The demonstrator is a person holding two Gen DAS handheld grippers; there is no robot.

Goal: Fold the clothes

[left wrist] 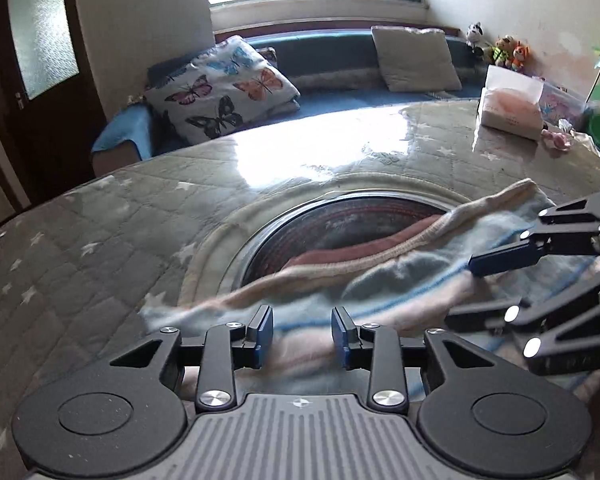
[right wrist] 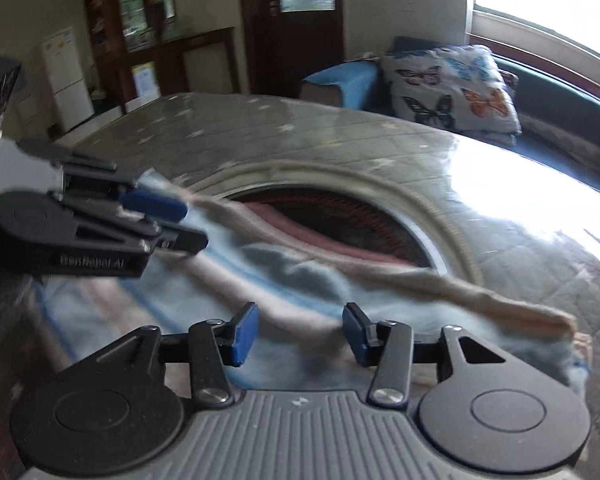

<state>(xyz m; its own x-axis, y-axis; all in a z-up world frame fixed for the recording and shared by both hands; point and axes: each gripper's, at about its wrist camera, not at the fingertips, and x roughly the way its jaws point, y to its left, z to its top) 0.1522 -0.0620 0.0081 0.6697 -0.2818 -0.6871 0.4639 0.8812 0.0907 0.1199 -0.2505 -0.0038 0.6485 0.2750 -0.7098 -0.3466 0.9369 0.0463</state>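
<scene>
Left wrist view first: the left gripper (left wrist: pixel 302 338) stands with its blue pads apart, a clear gap between them, and the striped garment (left wrist: pixel 380 280) lies under that gap — the pads press on nothing, so it is let go. The right gripper (left wrist: pixel 496 280) comes in from the right edge of this view, one blue finger (left wrist: pixel 500 260) lying over the cloth; whether it touches the fabric I cannot tell.

From the right wrist view, the right gripper (right wrist: pixel 298 334) is spread wider than the left, its pads apart with the garment (right wrist: pixel 260 276) beneath them and nothing pinched. The left gripper (right wrist: pixel 168 220) shows at the left, its blue tip at the cloth's far corner, blurred, contact unclear.

The garment lies flat on a grey quilted table cover (left wrist: pixel 100 240) with white stars, partly over a dark round inset (left wrist: pixel 340 224) in the table. Its ribbed beige hem (right wrist: pixel 440 284) runs as a long band, left to right across both views, and the garment's long axis follows it — one end by each gripper.

Only the left view shows the tissue box (left wrist: pixel 508 108), the soft toys (left wrist: pixel 504 50) and the plain cushion (left wrist: pixel 416 58). Only the right view shows the white fridge (right wrist: pixel 66 80) and the wooden shelves (right wrist: pixel 140 12). Both catch the butterfly pillow (left wrist: pixel 224 88) on the bench.
</scene>
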